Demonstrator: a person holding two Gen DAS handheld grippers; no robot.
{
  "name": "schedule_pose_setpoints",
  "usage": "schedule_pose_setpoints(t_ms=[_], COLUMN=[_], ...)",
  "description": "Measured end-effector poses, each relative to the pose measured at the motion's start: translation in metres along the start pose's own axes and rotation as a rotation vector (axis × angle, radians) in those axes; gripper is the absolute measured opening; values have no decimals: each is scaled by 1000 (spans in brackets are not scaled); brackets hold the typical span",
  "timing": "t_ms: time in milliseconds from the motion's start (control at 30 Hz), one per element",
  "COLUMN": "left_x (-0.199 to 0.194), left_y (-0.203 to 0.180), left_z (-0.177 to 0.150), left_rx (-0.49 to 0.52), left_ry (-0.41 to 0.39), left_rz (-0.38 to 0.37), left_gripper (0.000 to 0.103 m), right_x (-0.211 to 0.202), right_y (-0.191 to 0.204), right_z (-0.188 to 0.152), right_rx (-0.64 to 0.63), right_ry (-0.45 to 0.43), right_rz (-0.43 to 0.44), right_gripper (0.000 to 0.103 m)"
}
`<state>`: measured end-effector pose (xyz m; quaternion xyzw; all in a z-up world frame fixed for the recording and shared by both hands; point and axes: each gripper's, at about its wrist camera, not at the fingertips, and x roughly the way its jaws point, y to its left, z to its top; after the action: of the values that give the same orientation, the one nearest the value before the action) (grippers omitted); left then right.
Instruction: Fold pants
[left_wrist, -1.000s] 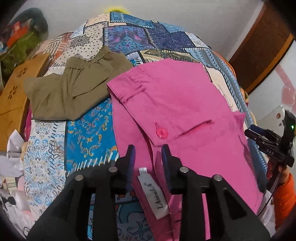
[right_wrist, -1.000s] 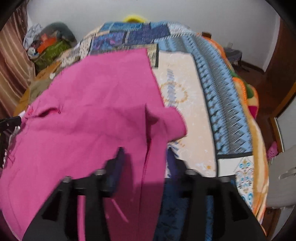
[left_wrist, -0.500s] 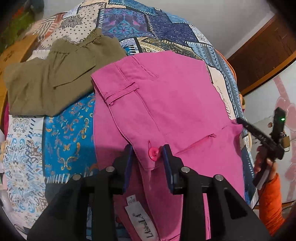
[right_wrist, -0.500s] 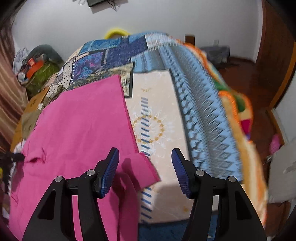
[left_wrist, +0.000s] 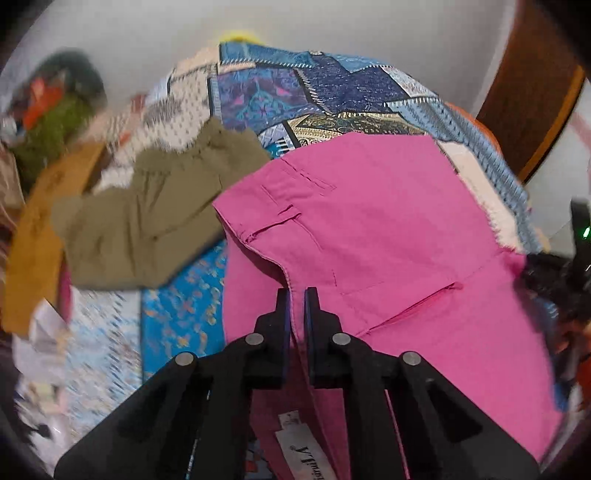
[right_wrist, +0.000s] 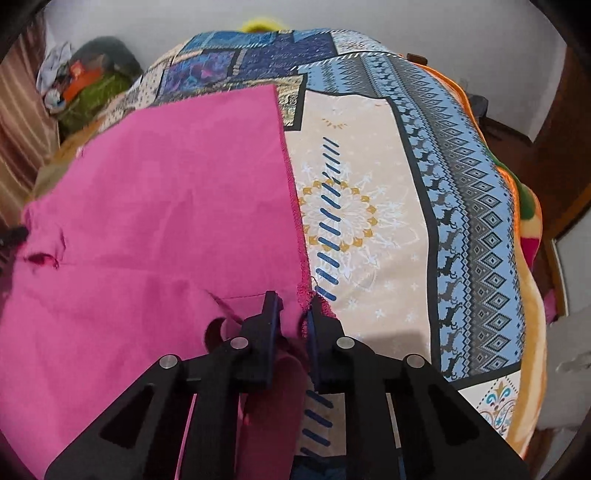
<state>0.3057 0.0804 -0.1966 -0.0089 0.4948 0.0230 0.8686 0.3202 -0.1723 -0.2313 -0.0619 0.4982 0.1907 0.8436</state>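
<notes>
Pink pants (left_wrist: 369, 221) lie folded on a patchwork bedspread (left_wrist: 295, 96), waistband and belt loop toward the left. My left gripper (left_wrist: 297, 295) is shut on the waistband's front edge, just above a white label (left_wrist: 306, 458). In the right wrist view the pink pants (right_wrist: 166, 184) cover the left half. My right gripper (right_wrist: 293, 300) is at their frayed hem corner, and its jaws are closing with that pink cloth pinched between the pads. The other gripper shows as a dark blur (left_wrist: 554, 273) at the right edge of the left wrist view.
An olive garment (left_wrist: 147, 221) lies folded on the bed left of the pink pants. A mustard cloth (left_wrist: 33, 251) hangs at the bed's left side. A pile of bags and clothes (right_wrist: 85, 85) sits by the far wall. The bedspread (right_wrist: 388, 184) stretches bare to the right.
Both grippers moved onto the pink pants and went from open to closed on them: the left on the waistband near the button, the right on the frayed hem corner.
</notes>
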Motion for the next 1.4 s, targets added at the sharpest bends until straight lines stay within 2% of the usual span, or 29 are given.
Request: schedule_pose_setpoints(t_ms=[67, 133, 233, 367, 433, 533, 633, 667, 700, 767, 933, 1100, 1233, 1400], left_x=[2, 6, 15, 7, -2, -16, -25, -26, -25, -22, 2, 39, 66, 92], left_y=[2, 9, 14, 17, 27, 43, 60, 67, 70, 78, 89, 94, 93, 93], left_z=[-3, -6, -11, -14, -14, -9, 7, 16, 21, 33, 56, 66, 67, 61], left_rx=[4, -20, -28, -18, -40, -63, -94, -111, -119, -143, -170, -191, -192, -208], left_ry=[9, 21, 32, 26, 28, -16, -55, -65, -71, -85, -69, -7, 36, 79], left_rz=[10, -10, -38, -30, -50, -45, -6, -4, -6, -10, -45, -108, -120, -194], left_gripper=[8, 9, 11, 24, 25, 26, 30, 33, 35, 40, 42, 42, 42, 42], right_x=[1, 1, 2, 2, -2, -12, -31, -36, -42, -53, -52, -28, -7, 15], right_y=[2, 4, -1, 0, 1, 0, -2, -3, -3, -3, 3, 14, 21, 24], right_z=[2, 1, 1, 6, 8, 11, 14, 16, 21, 31, 58, 82, 96, 111], right_rx=[-19, -37, 13, 36, 19, 12, 4, 3, 2, 2, 3, -45, -124, -161], right_ry=[7, 9, 13, 42, 56, 64, 14, -4, -22, -70, -132, -117, -109, -120], right_rz=[-14, -36, -26, -42, -58, -79, -89, -92, -96, -99, -76, -78, -95, -43], right_gripper=[11, 11, 10, 11, 16, 27, 43, 54, 60, 61, 62, 62, 62, 62])
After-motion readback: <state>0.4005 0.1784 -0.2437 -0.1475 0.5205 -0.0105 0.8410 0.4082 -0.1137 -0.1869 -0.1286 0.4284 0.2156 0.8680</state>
